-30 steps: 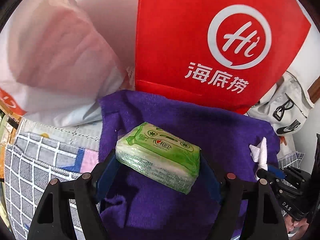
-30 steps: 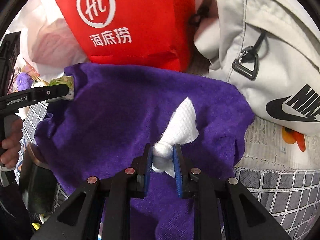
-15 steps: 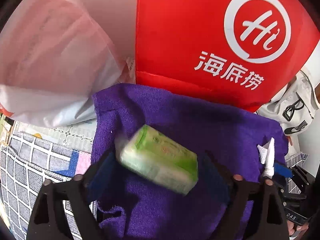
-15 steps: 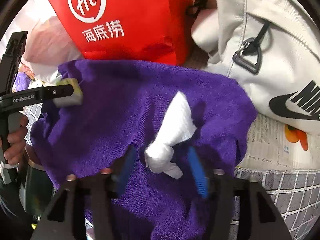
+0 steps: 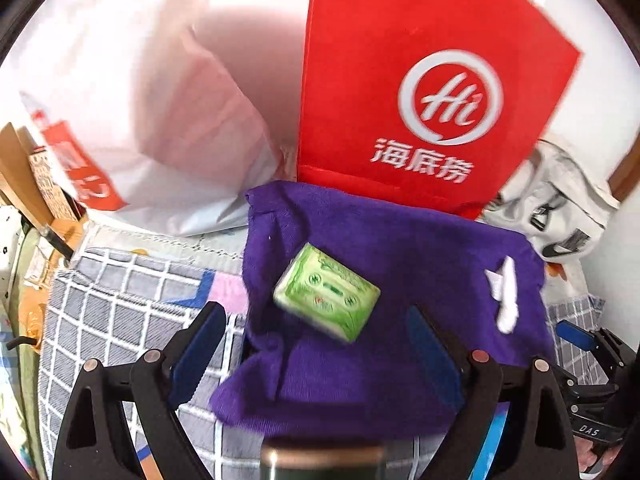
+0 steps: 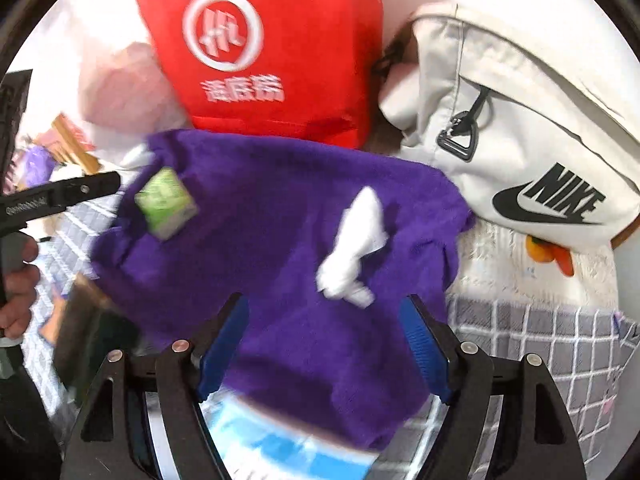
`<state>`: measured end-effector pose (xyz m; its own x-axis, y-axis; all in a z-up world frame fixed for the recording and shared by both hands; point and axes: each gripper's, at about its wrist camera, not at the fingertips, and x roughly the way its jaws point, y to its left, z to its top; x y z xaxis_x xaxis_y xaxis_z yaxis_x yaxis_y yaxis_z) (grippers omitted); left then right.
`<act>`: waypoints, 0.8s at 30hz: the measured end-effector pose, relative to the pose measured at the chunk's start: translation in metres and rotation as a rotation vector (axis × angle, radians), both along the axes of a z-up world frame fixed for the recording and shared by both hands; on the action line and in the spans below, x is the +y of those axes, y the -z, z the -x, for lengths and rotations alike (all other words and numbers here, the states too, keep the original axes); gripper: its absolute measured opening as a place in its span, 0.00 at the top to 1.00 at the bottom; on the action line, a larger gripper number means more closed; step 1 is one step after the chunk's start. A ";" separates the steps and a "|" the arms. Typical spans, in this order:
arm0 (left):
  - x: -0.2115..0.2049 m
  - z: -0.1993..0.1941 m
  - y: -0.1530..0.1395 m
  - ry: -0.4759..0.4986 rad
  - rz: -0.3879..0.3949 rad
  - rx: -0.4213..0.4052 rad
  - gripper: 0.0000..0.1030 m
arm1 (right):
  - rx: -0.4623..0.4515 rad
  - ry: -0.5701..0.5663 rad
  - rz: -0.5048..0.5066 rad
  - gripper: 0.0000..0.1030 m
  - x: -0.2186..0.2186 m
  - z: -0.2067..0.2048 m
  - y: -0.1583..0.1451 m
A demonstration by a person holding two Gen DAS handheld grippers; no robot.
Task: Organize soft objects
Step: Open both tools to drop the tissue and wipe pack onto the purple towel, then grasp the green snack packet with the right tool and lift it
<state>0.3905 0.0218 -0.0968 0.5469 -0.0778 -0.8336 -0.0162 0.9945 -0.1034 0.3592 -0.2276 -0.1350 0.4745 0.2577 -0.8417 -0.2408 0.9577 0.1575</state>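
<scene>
Both sets of jaws stand apart and grasp nothing: the left gripper (image 5: 316,344) is spread wide, the right gripper (image 6: 324,344) is opening. Just ahead of each, loose on the purple towel (image 5: 400,248), lie the green tissue pack (image 5: 326,296) and the knotted white cloth (image 6: 356,244). Behind the towel stands a red bag (image 5: 420,60) with a white "Hi" logo and Chinese characters; beside it a cream Nike bag (image 6: 520,128). Underneath spreads a grey checked sheet (image 5: 112,296).

"Hi" and 海底捞 on red bag (image 5: 400,80); "NIKE" on white bag (image 6: 520,168).
</scene>
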 end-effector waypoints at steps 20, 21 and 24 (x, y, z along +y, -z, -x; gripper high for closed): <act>0.034 0.167 -0.006 -0.019 -0.074 -0.047 0.12 | -0.155 -0.233 0.100 0.36 0.095 0.173 -0.023; 0.036 0.172 -0.004 -0.028 -0.078 -0.048 0.12 | -0.175 -0.258 0.135 0.36 0.104 0.180 -0.023; 0.045 0.186 0.000 -0.044 -0.088 -0.048 0.12 | -0.188 -0.298 0.223 0.36 0.124 0.193 -0.018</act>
<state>0.2047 0.0664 -0.0969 0.5878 0.0191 -0.8087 -0.0569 0.9982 -0.0178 0.1664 -0.1037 -0.1167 0.5578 0.2279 -0.7981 -0.5173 0.8474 -0.1195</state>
